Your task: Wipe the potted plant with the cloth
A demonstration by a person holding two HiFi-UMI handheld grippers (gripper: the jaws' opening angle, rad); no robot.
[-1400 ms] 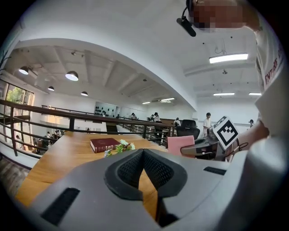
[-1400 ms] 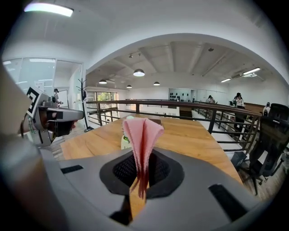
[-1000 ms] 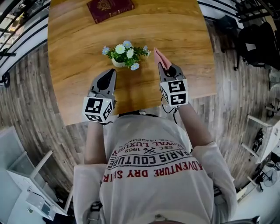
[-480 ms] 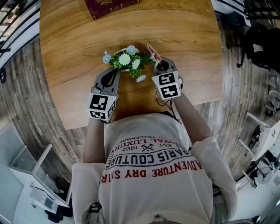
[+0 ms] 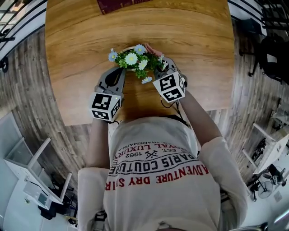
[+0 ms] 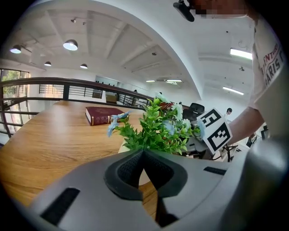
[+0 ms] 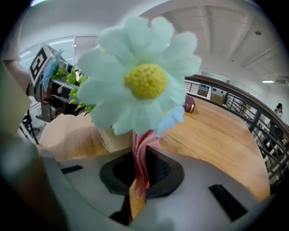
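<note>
Count: 1 potted plant [image 5: 135,61], 1 cloth [image 5: 153,49], 1 book [image 5: 119,4], 2 tongs, each with 1 marker cube. All items are on one wooden desk [image 5: 194,36].

Plant: green foliage with several white daisy-type and pale blue flowers in a cream pot. It stands near the middle of the desk, between the two tongs. The dark red book lies at the far edge, well apart from the plant; its cover print is too small to read.

Left tongs [image 5: 118,72]: jaws together, nothing between them. The tip is just beside the pot's left side; contact cannot be told from either view.

Right tongs [image 5: 163,63]: clamped on the pink cloth, which stands up out of the jaws into the flowers on the plant's right side. In the right gripper view a white daisy fills the field directly above the cloth [image 7: 140,167].

Readable writing: the person's shirt [image 5: 158,167] shows "ADVENTURE DRY", "PARIS COUTURE", "LUXURY", "1962".

Change against one second earlier: both tongs stood back from the plant then, with the cloth clear of the foliage on the right. Both have now closed in on its two sides. Grip states are unchanged.
</note>
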